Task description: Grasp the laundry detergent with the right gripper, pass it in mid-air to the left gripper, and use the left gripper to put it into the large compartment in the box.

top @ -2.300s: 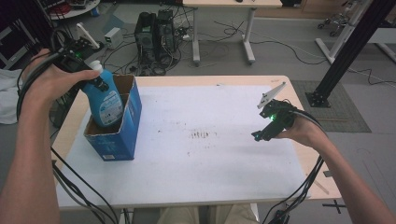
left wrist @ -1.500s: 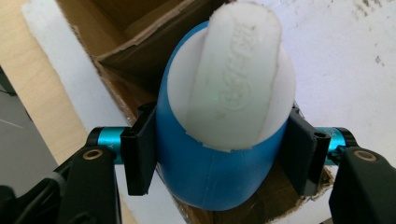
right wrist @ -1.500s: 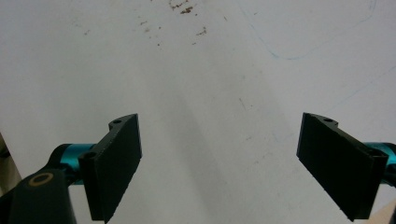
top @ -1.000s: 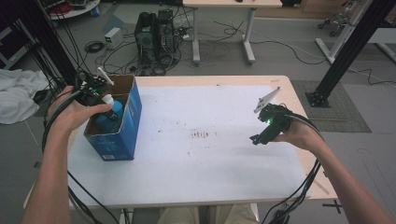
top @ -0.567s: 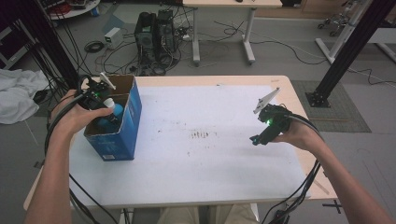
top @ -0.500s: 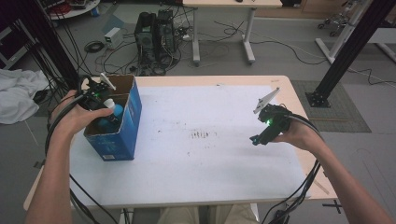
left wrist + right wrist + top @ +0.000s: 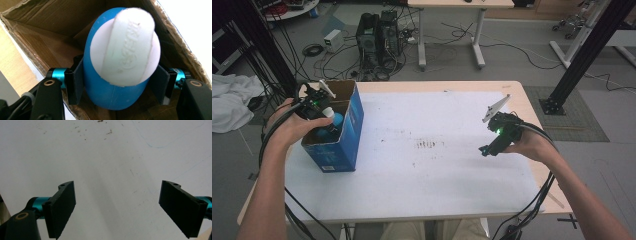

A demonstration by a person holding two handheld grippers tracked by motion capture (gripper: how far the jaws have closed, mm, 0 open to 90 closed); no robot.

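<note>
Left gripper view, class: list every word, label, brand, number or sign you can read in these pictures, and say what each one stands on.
White cap of the blue bottle held in the left claw: raised embossed characters, too blurred to read.
Blue cardboard box: no print can be made out.
White table sheet: brown specks and faint pen lines, no writing.
Nothing else carries readable text.

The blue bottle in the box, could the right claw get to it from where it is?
Probably not yet. The blue bottle sits deep in the cardboard box, gripped by the left claw; the open right claw is across the table.
</note>
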